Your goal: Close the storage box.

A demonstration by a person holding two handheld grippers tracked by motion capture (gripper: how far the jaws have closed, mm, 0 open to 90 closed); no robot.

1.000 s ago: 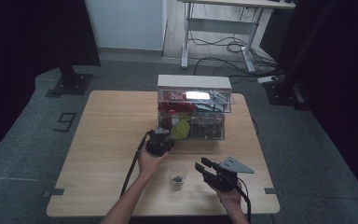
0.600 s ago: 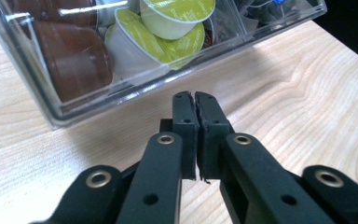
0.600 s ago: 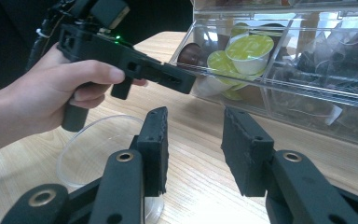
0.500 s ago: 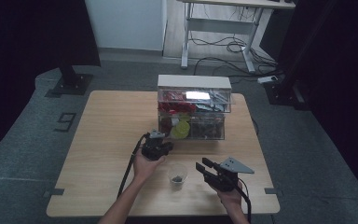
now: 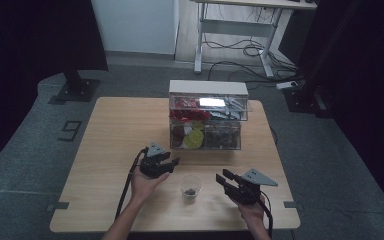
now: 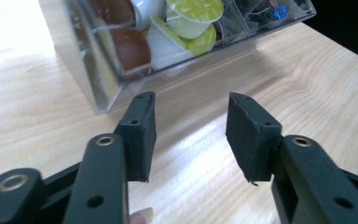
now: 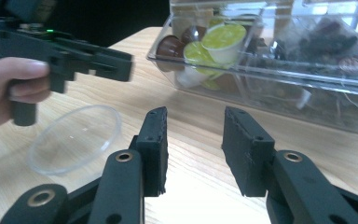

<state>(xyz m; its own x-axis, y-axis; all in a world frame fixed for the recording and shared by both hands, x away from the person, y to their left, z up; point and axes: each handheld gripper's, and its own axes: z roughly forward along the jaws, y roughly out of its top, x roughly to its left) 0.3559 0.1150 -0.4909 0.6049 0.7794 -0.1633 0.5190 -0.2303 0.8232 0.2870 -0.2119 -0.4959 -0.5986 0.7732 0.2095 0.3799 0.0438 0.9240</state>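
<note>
The small clear plastic cup [image 5: 190, 186] stands on the wooden table [image 5: 110, 135] between the two grippers, something dark in its bottom; the left gripper [image 5: 168, 164], near the cup, has just been opening, nothing between its jaws; the right gripper [image 5: 222, 180] gapes empty; behind stands the clear drawer box [image 5: 205, 117] of coffee capsules [image 6: 193, 14].

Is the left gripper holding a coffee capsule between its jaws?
No. In the left gripper view, the left gripper has open jaws with only bare table between them; the capsules lie in the clear box.
</note>
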